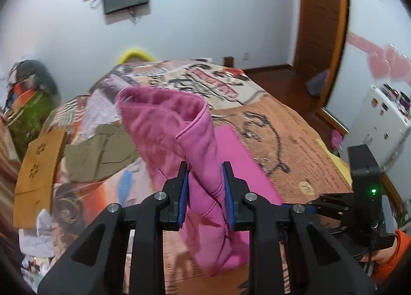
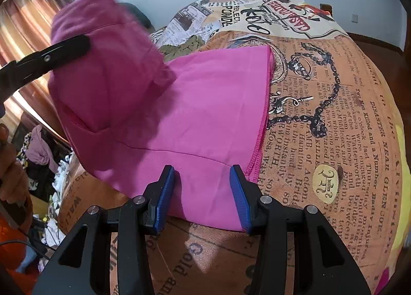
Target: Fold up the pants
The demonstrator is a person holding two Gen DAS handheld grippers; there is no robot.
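Observation:
The pink pants [image 2: 213, 105] lie partly flat on the printed bedspread [image 2: 334, 120]. My left gripper [image 1: 204, 187] is shut on a bunched end of the pink pants [image 1: 179, 125] and holds it lifted above the bed; in the right wrist view it comes in from the upper left [image 2: 64, 48] under the raised fabric. My right gripper [image 2: 203, 189] is open, its blue pads [image 2: 165, 192] on either side of the near edge of the flat part of the pants, not closed on it. It shows at the right edge of the left wrist view [image 1: 331, 205].
Olive-green clothing [image 1: 102, 151] and a brown cardboard piece [image 1: 38, 174] lie on the bed to the left. A clothes pile [image 2: 41, 156] sits on the floor at left. A wooden door [image 1: 321, 17] and a white cabinet [image 1: 380, 125] stand at right.

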